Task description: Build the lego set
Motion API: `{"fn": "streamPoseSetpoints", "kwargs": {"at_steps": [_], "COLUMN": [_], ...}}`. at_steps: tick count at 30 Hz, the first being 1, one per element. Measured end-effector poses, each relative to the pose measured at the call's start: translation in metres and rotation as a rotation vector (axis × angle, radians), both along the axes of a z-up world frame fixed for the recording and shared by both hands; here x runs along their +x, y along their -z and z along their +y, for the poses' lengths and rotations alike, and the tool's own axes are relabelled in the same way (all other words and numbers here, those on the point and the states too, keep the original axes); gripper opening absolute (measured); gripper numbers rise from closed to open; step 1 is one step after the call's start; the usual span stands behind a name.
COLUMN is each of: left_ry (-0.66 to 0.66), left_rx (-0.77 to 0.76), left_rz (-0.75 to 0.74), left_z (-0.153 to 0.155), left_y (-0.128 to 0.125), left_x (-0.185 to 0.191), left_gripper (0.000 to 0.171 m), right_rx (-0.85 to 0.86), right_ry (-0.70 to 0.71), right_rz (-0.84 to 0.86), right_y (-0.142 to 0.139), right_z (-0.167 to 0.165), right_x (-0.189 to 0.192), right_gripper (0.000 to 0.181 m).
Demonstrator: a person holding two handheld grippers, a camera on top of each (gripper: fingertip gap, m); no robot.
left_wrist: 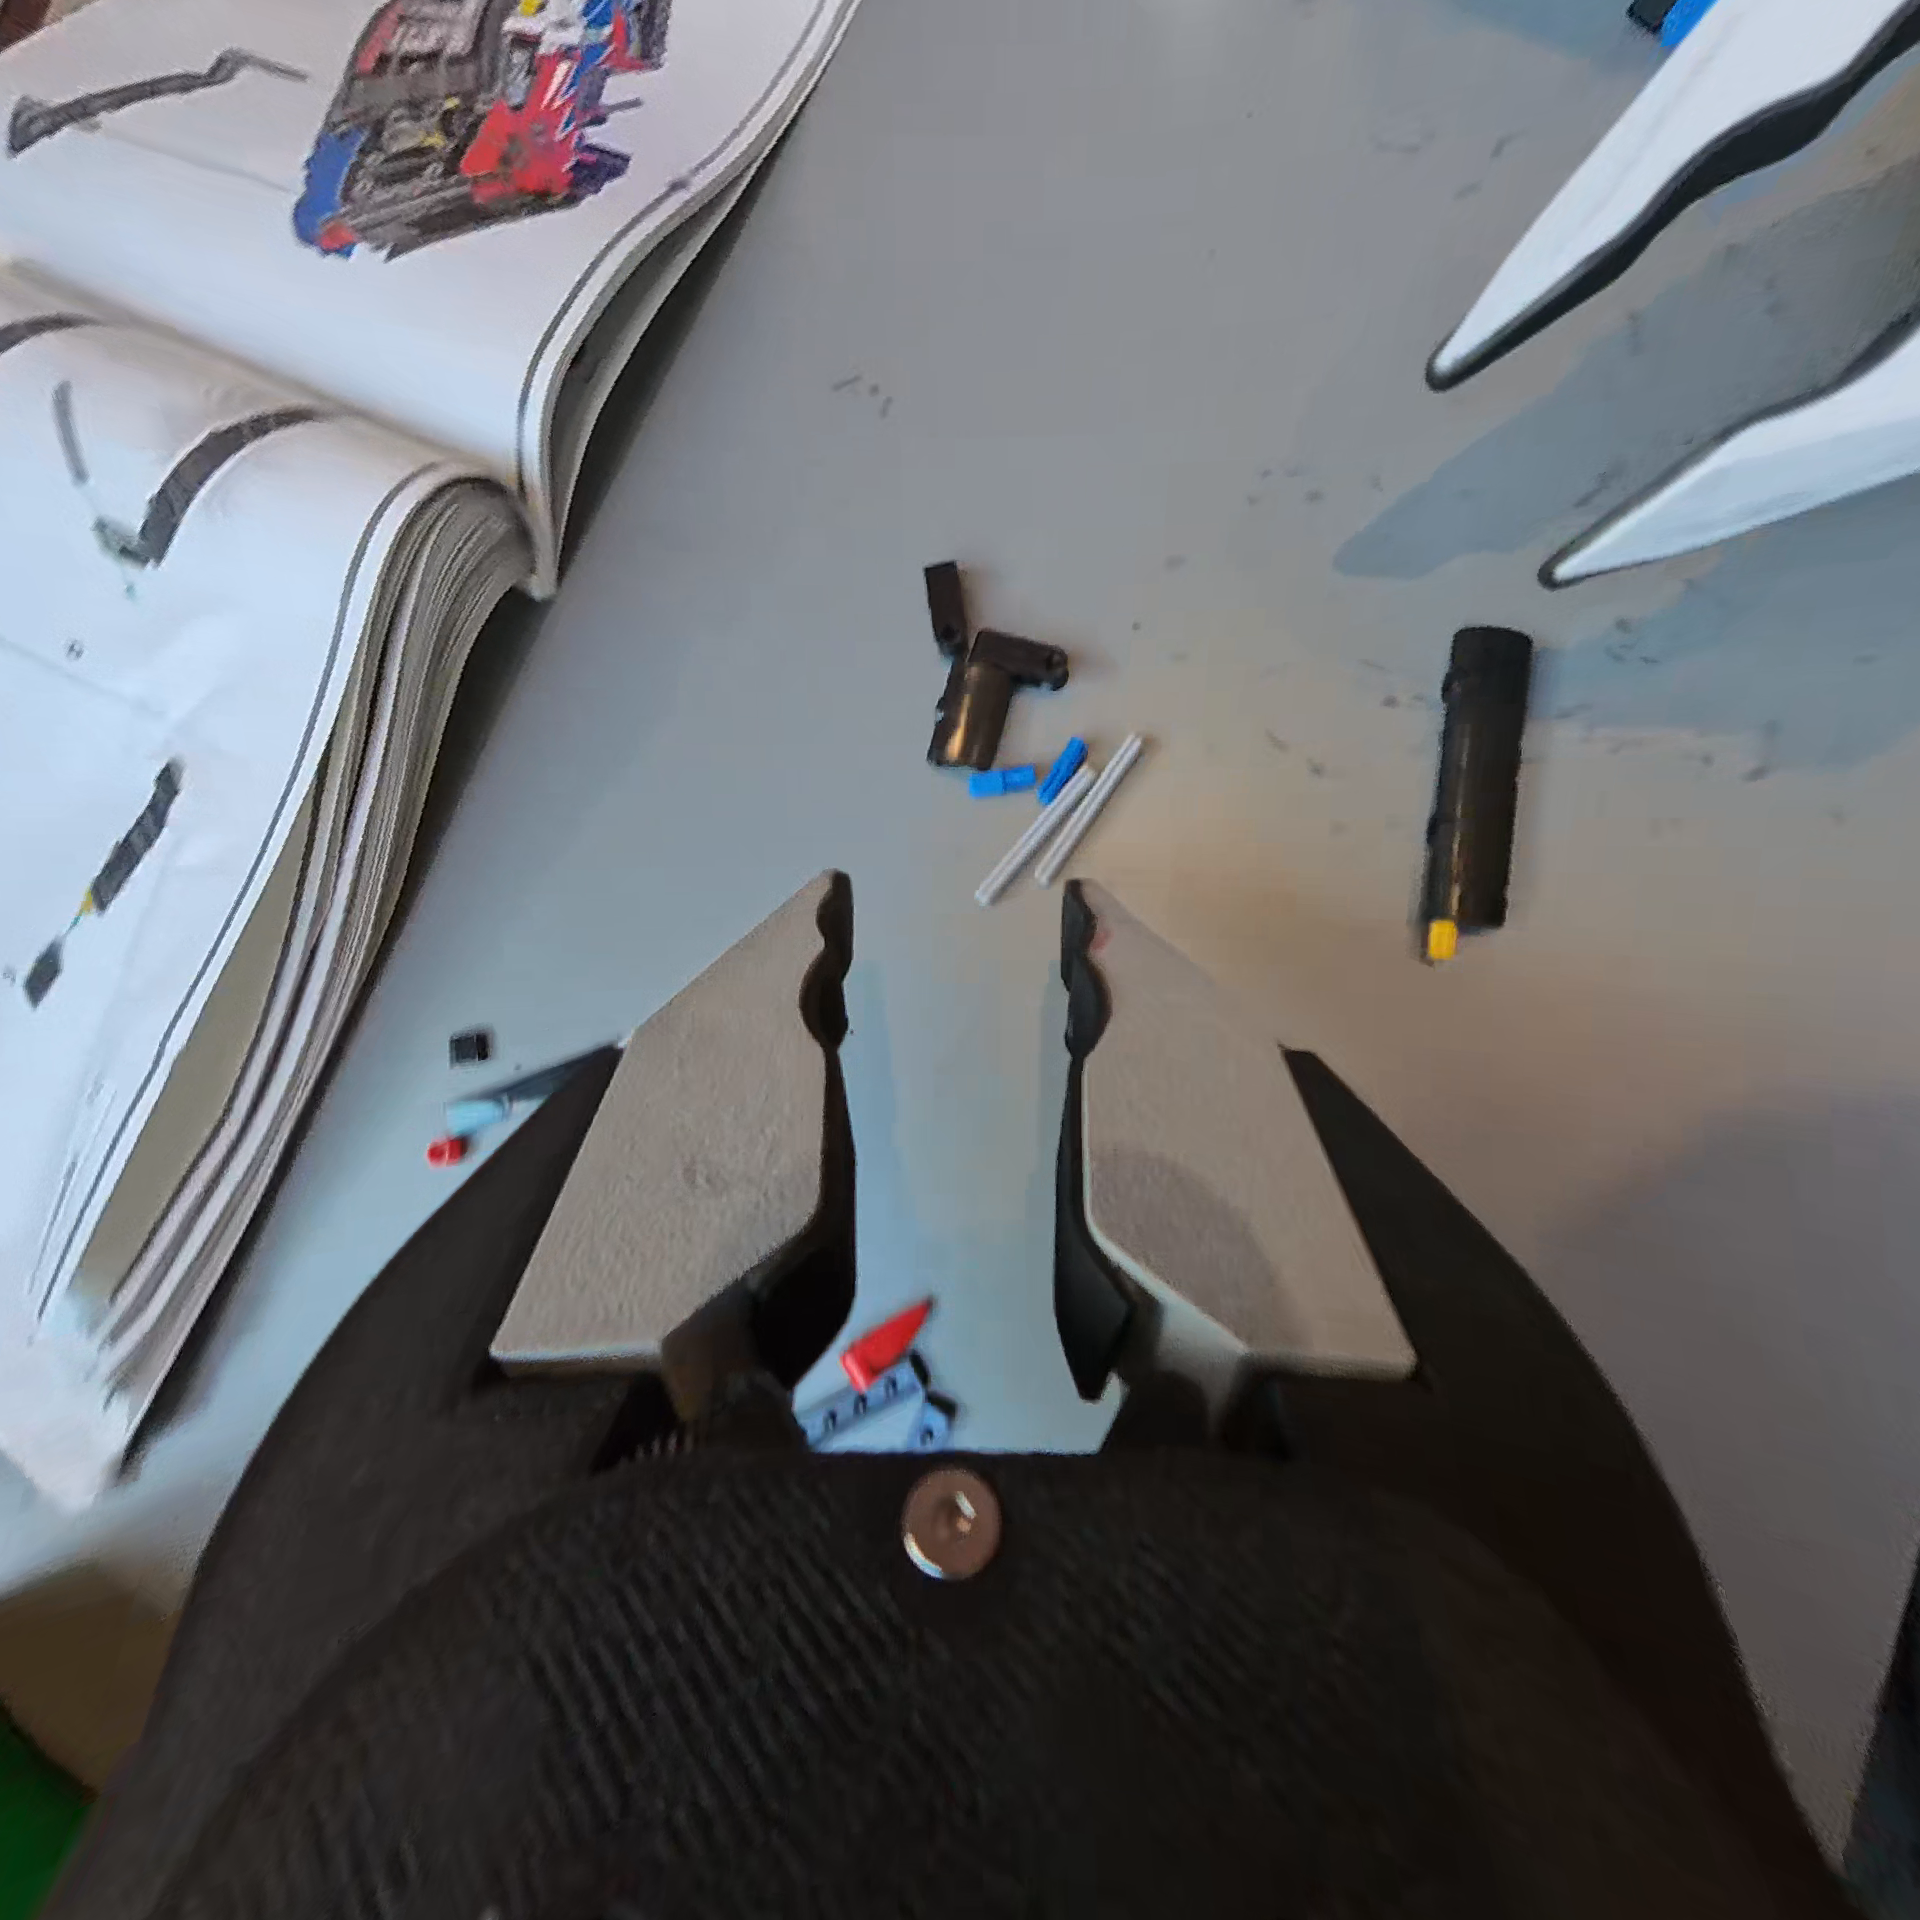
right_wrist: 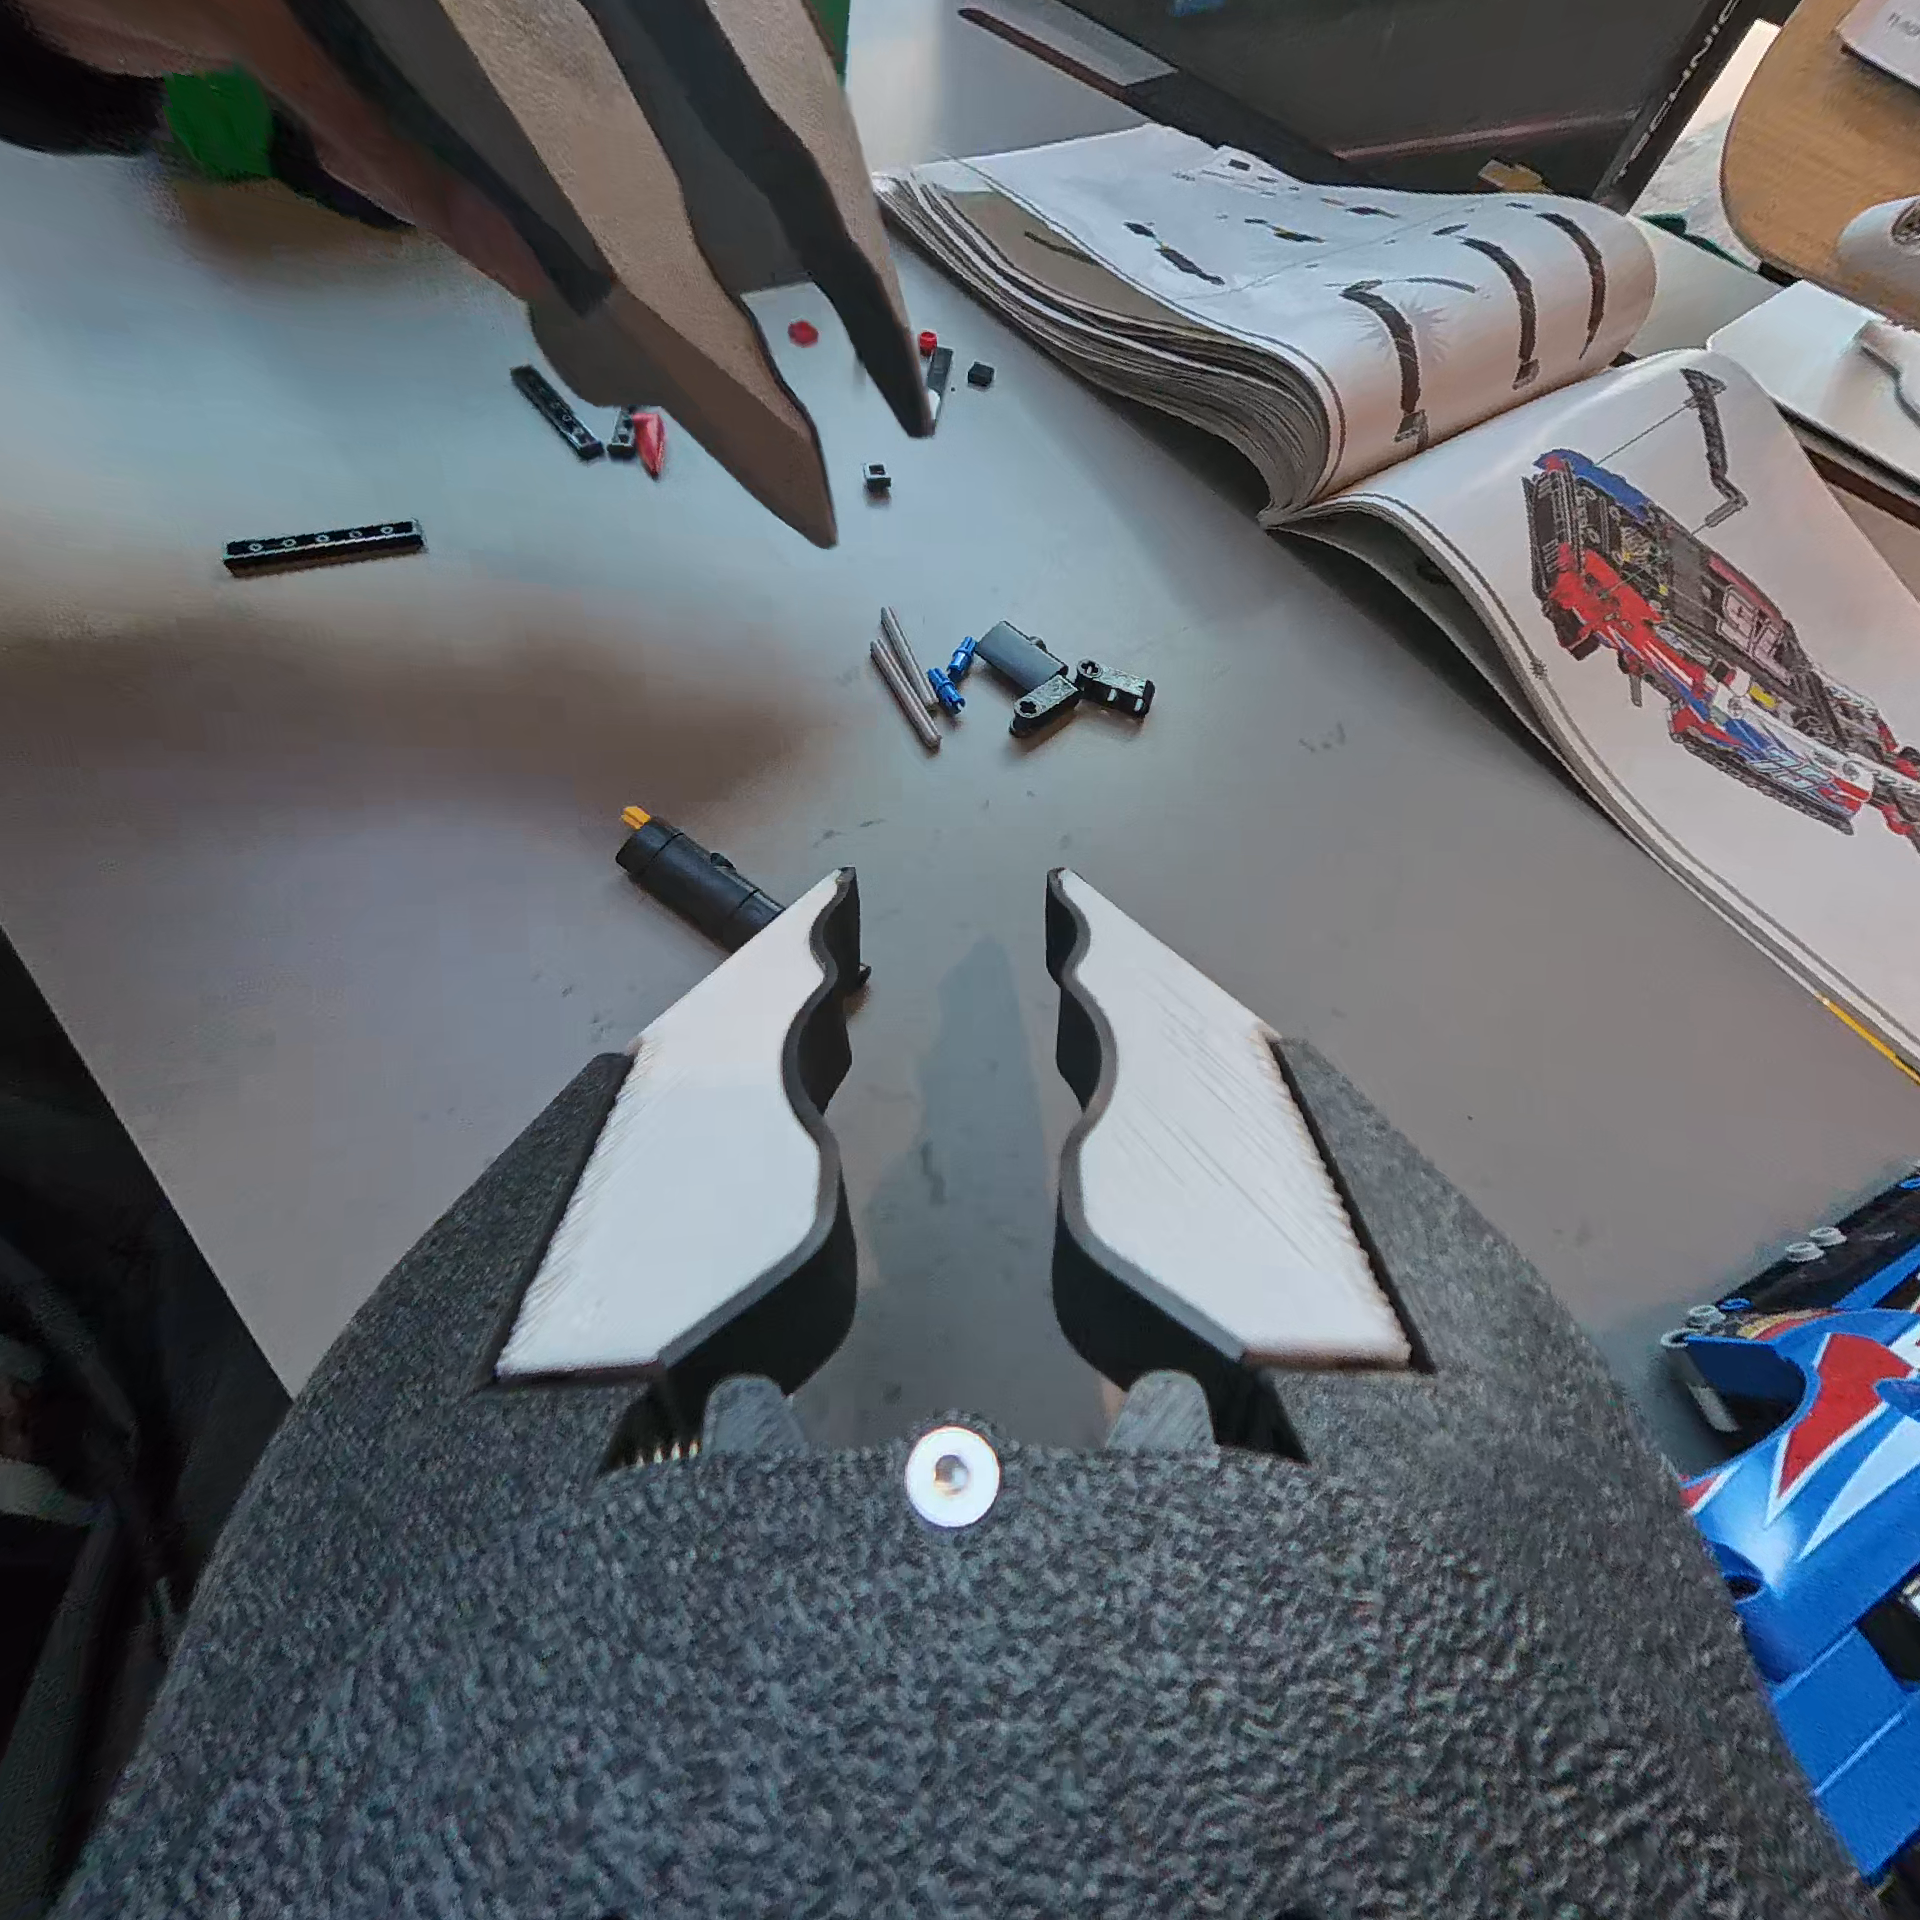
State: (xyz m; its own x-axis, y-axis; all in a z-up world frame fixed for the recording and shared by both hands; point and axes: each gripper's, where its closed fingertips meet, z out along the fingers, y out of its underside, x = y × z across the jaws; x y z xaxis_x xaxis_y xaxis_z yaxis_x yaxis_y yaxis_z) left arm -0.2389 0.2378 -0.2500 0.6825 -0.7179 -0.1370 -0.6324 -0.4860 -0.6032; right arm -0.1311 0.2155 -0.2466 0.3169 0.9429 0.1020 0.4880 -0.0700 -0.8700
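My left gripper (left_wrist: pixel 956 894) is open and empty above the grey table, just short of two grey axles (left_wrist: pixel 1060 821). Beyond them lie two blue pins (left_wrist: pixel 1029 774) and black connector pieces (left_wrist: pixel 982 686). A black cylinder with a yellow tip (left_wrist: pixel 1475 779) lies to the right. My right gripper (right_wrist: pixel 951 883) is open and empty; the same cylinder (right_wrist: pixel 691 878) lies by its left fingertip. The axles (right_wrist: pixel 904 675), blue pins (right_wrist: pixel 951 675) and black connectors (right_wrist: pixel 1060 681) lie ahead of it. The left gripper (right_wrist: pixel 873 478) shows beyond them, and the right gripper's fingers (left_wrist: pixel 1662 249) show at the left wrist view's upper right.
An open instruction booklet (left_wrist: pixel 260 520) lies left of the parts and also shows in the right wrist view (right_wrist: pixel 1455 416). A black beam (right_wrist: pixel 324 542), red and black small pieces (right_wrist: pixel 623 426) lie on the far side. A blue, red and white model (right_wrist: pixel 1829 1475) sits at the right. The tips of one gripper are about 12 centimeters away from the tips of the other.
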Motion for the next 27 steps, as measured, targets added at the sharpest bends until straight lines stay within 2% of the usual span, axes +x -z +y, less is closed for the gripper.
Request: {"fn": "streamPoseSetpoints", "kwargs": {"at_steps": [7,10,13,16,19,23,27], "left_ry": [0.083,0.096,0.091,0.086,0.064,0.028,0.03], "left_rx": [-0.062,-0.096,-0.115,-0.102,-0.074,-0.014,0.042], "left_rz": [0.05,0.113,0.071,0.066,0.084,0.056,0.054], "left_z": [0.033,0.037,0.037,0.036,0.037,0.032,0.004], "left_y": [0.02,0.034,0.036,0.036,0.033,0.014,-0.004], "left_x": [0.036,0.034,0.037,0.036,0.029,0.02,0.012], "left_gripper": [0.033,0.027,0.012,0.012,0.012,0.012,0.012], "right_rx": [-0.016,-0.018,-0.022,-0.02,-0.01,0.009,0.029], "right_ry": [-0.007,-0.009,-0.014,-0.016,-0.014,-0.007,-0.007], "right_rz": [0.033,0.057,0.063,0.059,0.053,0.043,0.027], "right_y": [-0.004,-0.008,-0.008,-0.008,-0.007,-0.007,-0.005], "right_z": [0.004,0.003,0.003,0.002,0.002,0.002,0.001], "right_x": [0.0,0.001,0.001,0.001,0.0,0.0,0.0], "right_gripper": [0.034,0.034,0.034,0.034,0.034,0.033,0.033]}}
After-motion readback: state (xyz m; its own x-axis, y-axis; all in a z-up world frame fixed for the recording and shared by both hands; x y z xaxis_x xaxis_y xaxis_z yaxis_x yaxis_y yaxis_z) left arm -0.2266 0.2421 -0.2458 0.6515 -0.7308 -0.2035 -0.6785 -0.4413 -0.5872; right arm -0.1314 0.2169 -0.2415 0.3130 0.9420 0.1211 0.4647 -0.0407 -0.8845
